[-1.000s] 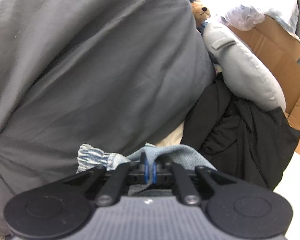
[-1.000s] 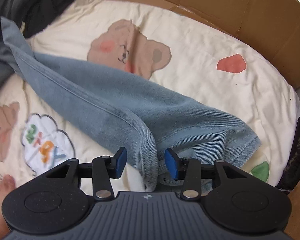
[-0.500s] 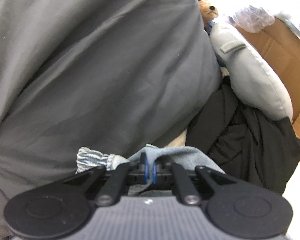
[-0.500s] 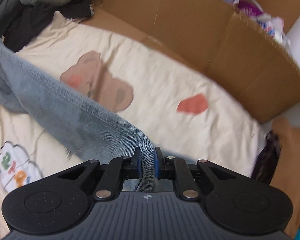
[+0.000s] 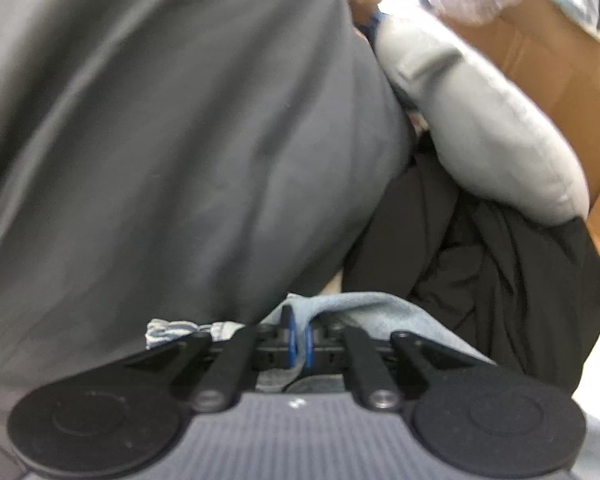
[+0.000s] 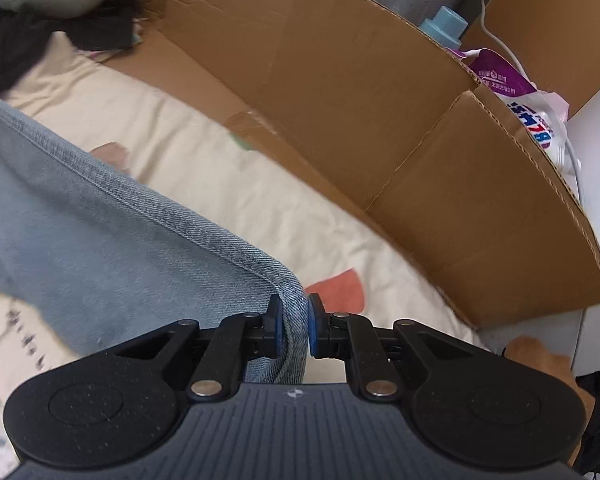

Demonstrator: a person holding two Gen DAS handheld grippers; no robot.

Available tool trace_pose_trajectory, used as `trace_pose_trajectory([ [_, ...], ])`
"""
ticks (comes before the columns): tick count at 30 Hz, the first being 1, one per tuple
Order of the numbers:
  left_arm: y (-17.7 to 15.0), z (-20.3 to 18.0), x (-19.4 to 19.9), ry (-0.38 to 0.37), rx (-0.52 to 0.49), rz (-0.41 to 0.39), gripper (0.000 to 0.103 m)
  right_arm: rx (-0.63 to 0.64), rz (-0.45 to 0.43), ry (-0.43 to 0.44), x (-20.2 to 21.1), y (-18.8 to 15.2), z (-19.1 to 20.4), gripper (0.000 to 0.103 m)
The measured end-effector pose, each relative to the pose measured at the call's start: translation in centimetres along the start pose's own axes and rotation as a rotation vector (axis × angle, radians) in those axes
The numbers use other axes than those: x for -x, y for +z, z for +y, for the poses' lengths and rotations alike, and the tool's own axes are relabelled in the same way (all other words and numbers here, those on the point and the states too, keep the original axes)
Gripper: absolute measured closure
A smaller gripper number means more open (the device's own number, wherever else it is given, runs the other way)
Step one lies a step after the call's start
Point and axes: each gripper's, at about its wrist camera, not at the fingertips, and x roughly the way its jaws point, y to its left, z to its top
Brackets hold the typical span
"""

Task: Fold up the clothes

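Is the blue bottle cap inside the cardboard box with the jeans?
No, the blue bottle cap pokes up behind the cardboard wall, outside it, while the jeans lie on the cream blanket on the near side.

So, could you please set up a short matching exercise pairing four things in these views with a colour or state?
Things:
1. left gripper
2. cardboard wall
3. bottle cap
4. bedsheet

Descriptions:
A. light blue
B. cream with cartoon prints
C. shut on the denim garment
D. brown, standing beside the bedsheet

Pairs: 1-C, 2-D, 3-A, 4-B
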Motion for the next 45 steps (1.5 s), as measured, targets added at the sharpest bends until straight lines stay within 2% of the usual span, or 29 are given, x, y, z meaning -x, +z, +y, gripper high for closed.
trace_pose_trajectory([
  [2,0.1,-0.4,-0.3,0.002,-0.014,0.033,0.09,-0.034,0.012,-0.004,-0.9,0.9,-0.4,0.086],
  [3,-0.1,-0.4,-0.1,-0.017,-0.015,0.046,0.082,-0.05,0.017,-0.002,-1.1,1.2,-0.4,0.082],
  [4,-0.4,-0.4,0.3,-0.035,-0.026,0.041,0.064,-0.066,0.021,-0.001,-1.3,1.5,-0.5,0.079],
  [5,-0.7,-0.5,0.9,-0.051,-0.04,0.031,0.053,-0.082,0.026,0.0,-1.5,1.9,-0.5,0.075],
  [6,-1.1,-0.6,1.6,-0.054,-0.061,0.014,0.034,-0.081,0.01,0.003,-1.0,2.2,-0.4,0.072],
  [7,-1.5,-0.7,2.3,-0.055,-0.084,-0.001,0.029,-0.069,-0.007,-0.006,-0.6,2.2,0.0,0.065],
  [9,-2.3,-0.8,3.5,-0.058,-0.122,-0.016,0.028,-0.045,-0.038,-0.02,0.3,2.0,0.7,0.059],
  [18,-5.1,2.6,8.4,-0.093,-0.12,-0.013,0.027,-0.059,-0.102,0.066,4.2,1.3,2.3,0.059],
  [24,-8.1,5.5,12.2,-0.096,-0.067,-0.017,0.027,-0.129,-0.185,0.126,6.6,0.4,2.5,0.059],
  [28,-11.1,7.8,14.8,-0.075,0.0,0.003,0.027,-0.117,-0.213,0.184,7.8,-0.1,4.0,0.059],
  [31,-13.7,9.6,16.4,-0.072,0.071,0.023,0.027,-0.083,-0.228,0.251,8.8,-0.3,6.1,0.059],
  [35,-17.3,11.2,18.4,-0.043,0.101,0.023,0.027,-0.032,-0.246,0.365,10.1,-0.9,9.7,0.059],
  [40,-21.3,13.2,20.7,-0.039,0.176,0.035,0.027,0.028,-0.21,0.489,10.6,-1.3,15.0,0.059],
  [45,-23.6,14.0,23.4,-0.002,0.249,0.025,0.027,0.067,-0.175,0.569,11.3,-2.0,19.5,0.059],
])
